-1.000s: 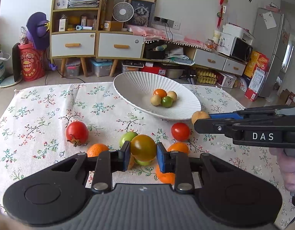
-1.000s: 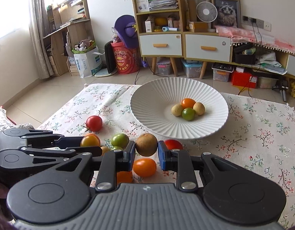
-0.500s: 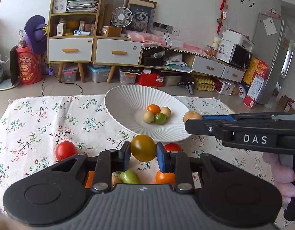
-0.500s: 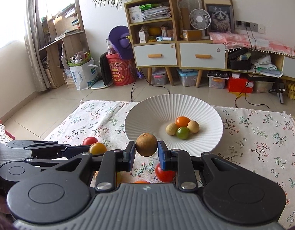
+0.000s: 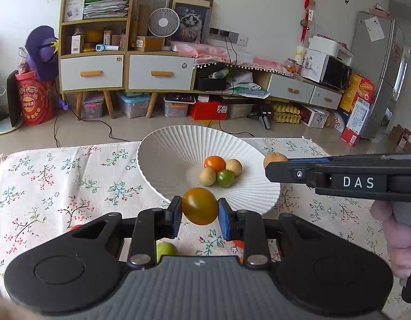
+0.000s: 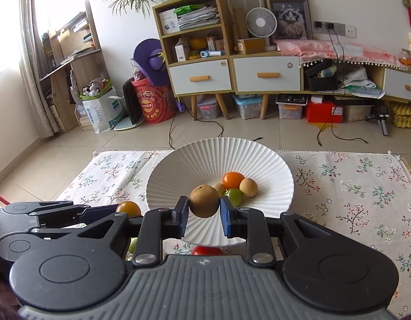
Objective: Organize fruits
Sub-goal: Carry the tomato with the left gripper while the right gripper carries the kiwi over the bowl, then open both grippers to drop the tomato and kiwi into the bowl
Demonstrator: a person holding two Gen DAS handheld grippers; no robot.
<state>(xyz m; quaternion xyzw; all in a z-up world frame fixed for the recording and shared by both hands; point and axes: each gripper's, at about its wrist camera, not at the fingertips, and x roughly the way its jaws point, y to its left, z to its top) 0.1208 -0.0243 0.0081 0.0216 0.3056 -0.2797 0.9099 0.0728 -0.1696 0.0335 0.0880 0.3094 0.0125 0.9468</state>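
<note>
My left gripper [image 5: 200, 207] is shut on a yellow-orange tomato [image 5: 199, 206], held at the near rim of the white ribbed bowl [image 5: 165, 157]. My right gripper [image 6: 204, 206] is shut on a brown round fruit [image 6: 204, 200], held above the bowl's [image 6: 178, 168] near part. The bowl holds an orange fruit [image 5: 214, 163], a green one [image 5: 225, 178] and two tan ones. In the left wrist view the right gripper reaches in from the right with the brown fruit [image 5: 274, 158] at its tip. In the right wrist view the left gripper's tomato [image 6: 128, 208] shows at the left.
The bowl stands on a floral tablecloth [image 5: 58, 181]. A green fruit [image 5: 165, 249] and a red tomato [image 6: 206, 250] lie on the cloth under the grippers, partly hidden. Cabinets, boxes and cables fill the room beyond the table's far edge.
Both grippers have moved forward and up towards the bowl, each still holding its fruit. The loose fruits on the cloth have slid back under the grippers.
</note>
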